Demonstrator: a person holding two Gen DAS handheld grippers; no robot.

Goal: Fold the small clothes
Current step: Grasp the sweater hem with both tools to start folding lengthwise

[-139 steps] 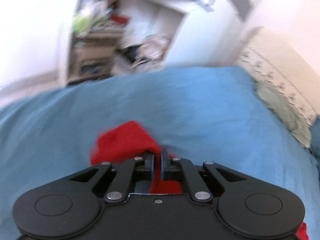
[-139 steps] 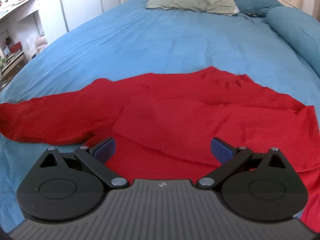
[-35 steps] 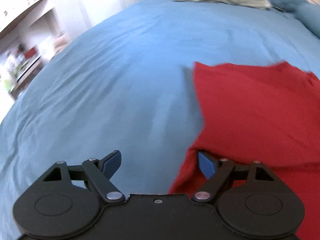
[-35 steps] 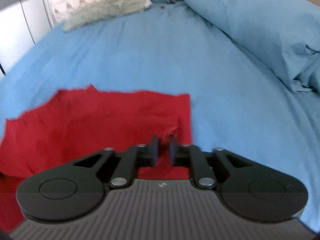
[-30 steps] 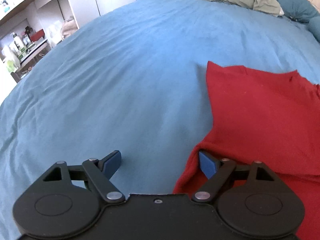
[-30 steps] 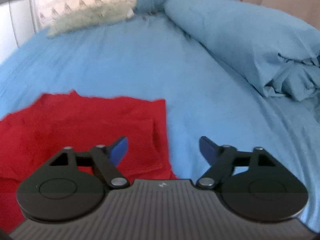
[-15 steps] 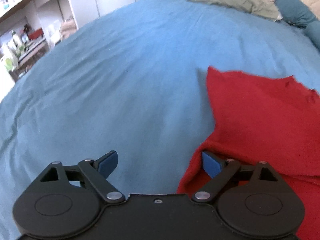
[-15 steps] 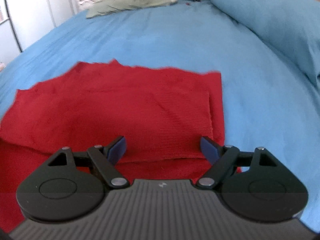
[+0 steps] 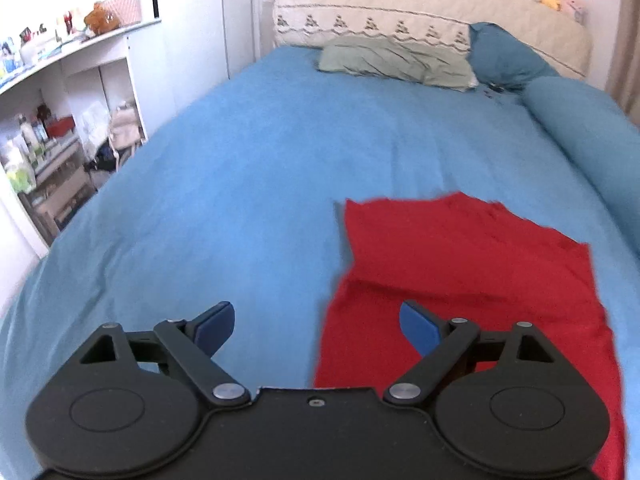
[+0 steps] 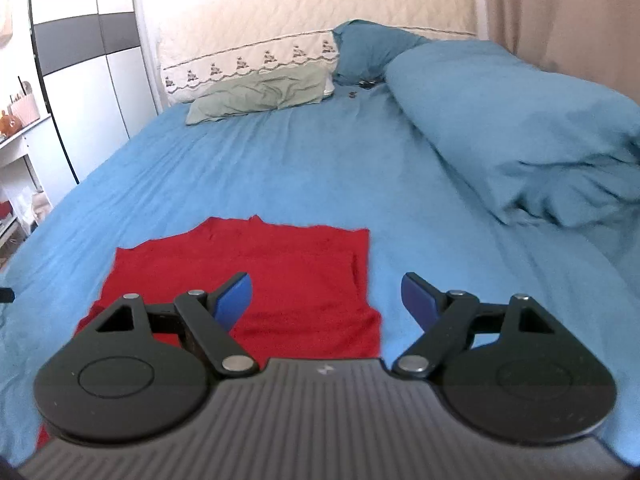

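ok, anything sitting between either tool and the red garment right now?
Nothing visible. The red garment lies partly folded on the blue bedsheet, bare on top. The left tool and right tool are both open, straddling its side edges.

The left gripper (image 9: pixel 316 324) is held level with its jaws spread wide; nothing is gripped (blue pads (image 9: pixel 418 326) bare). The right gripper (image 10: pixel 326 300) is likewise held with jaws spread wide, nothing clamped.
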